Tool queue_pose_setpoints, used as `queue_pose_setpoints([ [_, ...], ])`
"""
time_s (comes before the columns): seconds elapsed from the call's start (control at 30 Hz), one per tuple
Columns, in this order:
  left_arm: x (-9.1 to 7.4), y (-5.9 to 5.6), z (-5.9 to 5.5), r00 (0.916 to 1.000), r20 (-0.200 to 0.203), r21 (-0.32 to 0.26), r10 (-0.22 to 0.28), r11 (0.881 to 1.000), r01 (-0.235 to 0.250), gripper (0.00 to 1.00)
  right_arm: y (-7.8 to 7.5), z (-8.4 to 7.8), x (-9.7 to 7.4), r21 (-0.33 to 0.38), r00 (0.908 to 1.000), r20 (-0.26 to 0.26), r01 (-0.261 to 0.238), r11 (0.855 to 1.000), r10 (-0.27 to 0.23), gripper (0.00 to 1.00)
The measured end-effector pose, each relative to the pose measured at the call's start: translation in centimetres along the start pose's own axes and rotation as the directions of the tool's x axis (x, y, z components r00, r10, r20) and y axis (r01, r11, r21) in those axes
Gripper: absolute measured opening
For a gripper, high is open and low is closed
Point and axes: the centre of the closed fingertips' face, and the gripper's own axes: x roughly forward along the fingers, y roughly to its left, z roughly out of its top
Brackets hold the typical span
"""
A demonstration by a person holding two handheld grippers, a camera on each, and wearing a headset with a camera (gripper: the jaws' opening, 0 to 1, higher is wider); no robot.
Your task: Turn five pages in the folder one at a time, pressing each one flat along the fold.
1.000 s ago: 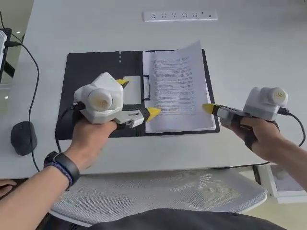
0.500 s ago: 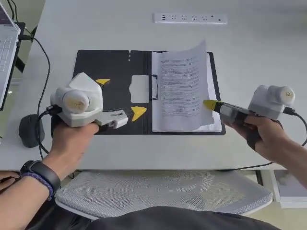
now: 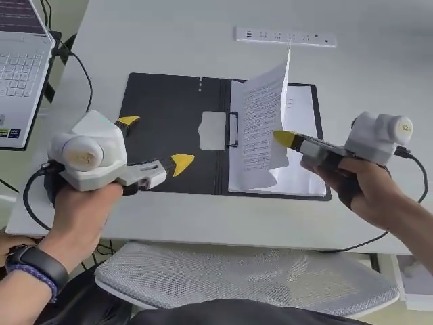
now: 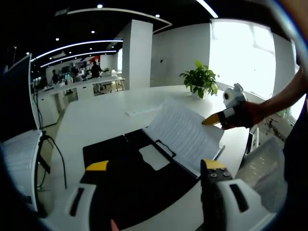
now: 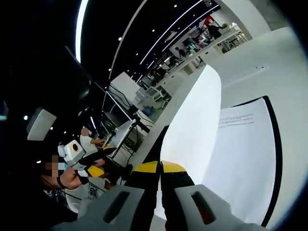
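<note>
Right gripper [image 3: 283, 137] pinches lifted page [image 3: 264, 128], which hides text beneath; left gripper [image 3: 155, 143] spread.

I'm working in an open-plan office. My white tabletop [image 3: 169, 40] carries a laptop [image 3: 20, 47] at ten o'clock and a power strip [image 3: 285, 36] at one o'clock, with a mesh chair [image 3: 237, 277] at six. In the left gripper view I see long ceiling light strips [image 4: 82, 45], a potted plant [image 4: 201, 79], a bright window [image 4: 240, 53] and people [image 4: 77, 74] at distant desks.
</note>
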Motion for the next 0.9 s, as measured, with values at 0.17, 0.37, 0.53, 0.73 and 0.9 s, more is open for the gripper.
queue_pose_setpoints([
  [0.17, -0.8, 1.0, 0.0, 0.9997, 0.014, -0.02, 0.022, 1.0, -0.022, 0.74, 2.0, 0.4, 1.8, -0.007, 0.9988, 0.007, -0.048, 0.999, 0.048, 0.0],
  [0.37, -1.8, 1.9, -0.3, 0.9989, 0.024, -0.035, 0.041, 0.999, -0.041, 0.74, 4.1, 0.3, 4.2, -0.021, 0.9952, -0.009, -0.097, 0.995, 0.097, 0.0],
  [0.53, -2.6, 2.6, -0.5, 0.9977, 0.032, -0.056, 0.06, 0.997, -0.059, 0.74, 5.7, 0.3, 5.9, -0.027, 0.991, -0.017, -0.133, 0.991, 0.133, 0.0],
  [0.73, -3.7, 3.6, -1.2, 0.9957, 0.037, -0.079, 0.085, 0.993, -0.082, 0.74, 7.2, -0.6, 8.2, -0.037, 0.9862, -0.048, -0.16, 0.986, 0.159, 0.0],
  [0.9, -4.2, 4.0, -1.6, 0.9947, 0.034, -0.087, 0.097, 0.992, -0.094, 0.74, 7.3, -1.4, 9.7, -0.043, 0.9873, -0.063, -0.148, 0.988, 0.145, 0.0],
])
